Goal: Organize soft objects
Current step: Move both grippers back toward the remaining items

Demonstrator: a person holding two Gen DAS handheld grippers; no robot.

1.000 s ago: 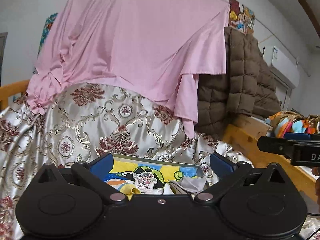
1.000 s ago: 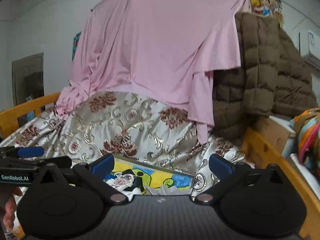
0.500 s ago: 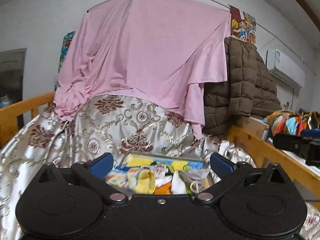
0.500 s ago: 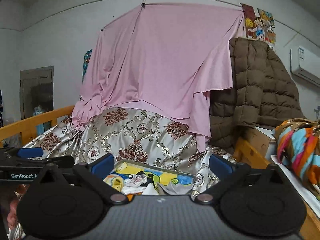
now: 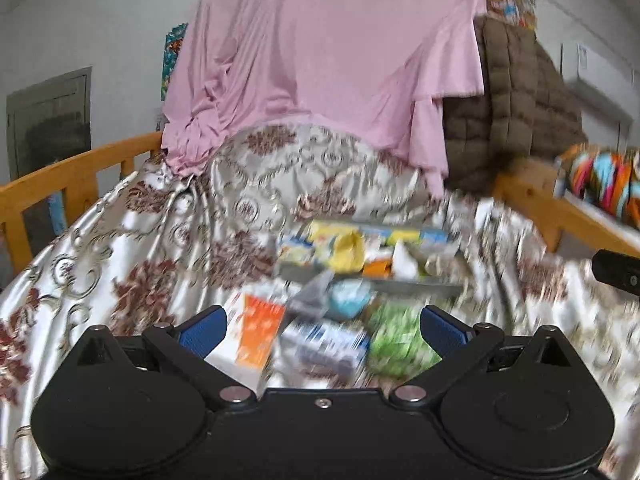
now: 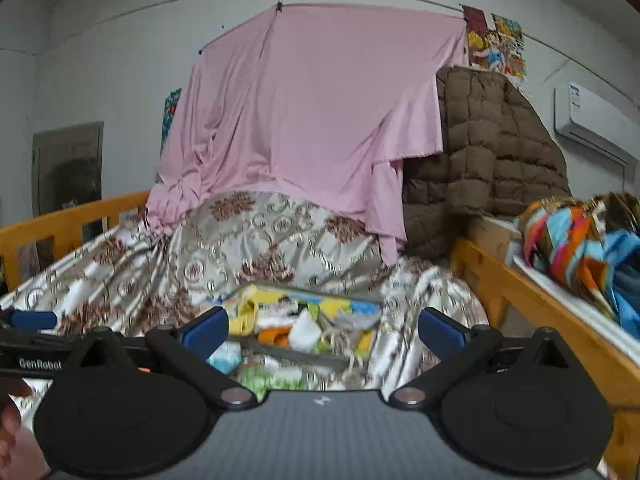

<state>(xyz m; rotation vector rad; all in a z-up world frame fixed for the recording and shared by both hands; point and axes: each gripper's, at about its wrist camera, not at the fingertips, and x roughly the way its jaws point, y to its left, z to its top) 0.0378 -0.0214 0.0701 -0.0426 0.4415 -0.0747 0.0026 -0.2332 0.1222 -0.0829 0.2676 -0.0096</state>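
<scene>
A shallow box [image 5: 370, 284] [image 6: 296, 354] with a colourful cartoon lining lies on the patterned satin bedspread [image 5: 140, 248] and holds several small soft items in yellow, orange and white. In front of it lie loose soft packets: an orange-and-white one [image 5: 256, 336], a blue-and-white one [image 5: 324, 346], a green one [image 5: 400, 340] and a light blue one [image 5: 350, 298]. My left gripper [image 5: 322, 330] is open and empty above these packets. My right gripper [image 6: 322, 330] is open and empty, hovering short of the box. The left view is motion-blurred.
A pink sheet [image 6: 304, 120] hangs from a line over the bed's far end, beside a brown quilted coat [image 6: 488, 160]. Wooden bed rails run along the left [image 6: 68, 224] and right [image 6: 532, 308]. A striped colourful bundle [image 6: 572, 240] lies beyond the right rail.
Both grippers have pulled back and tilted down. More of the bed shows, and the box and the loose packets in front of it have come into view. Both stay open.
</scene>
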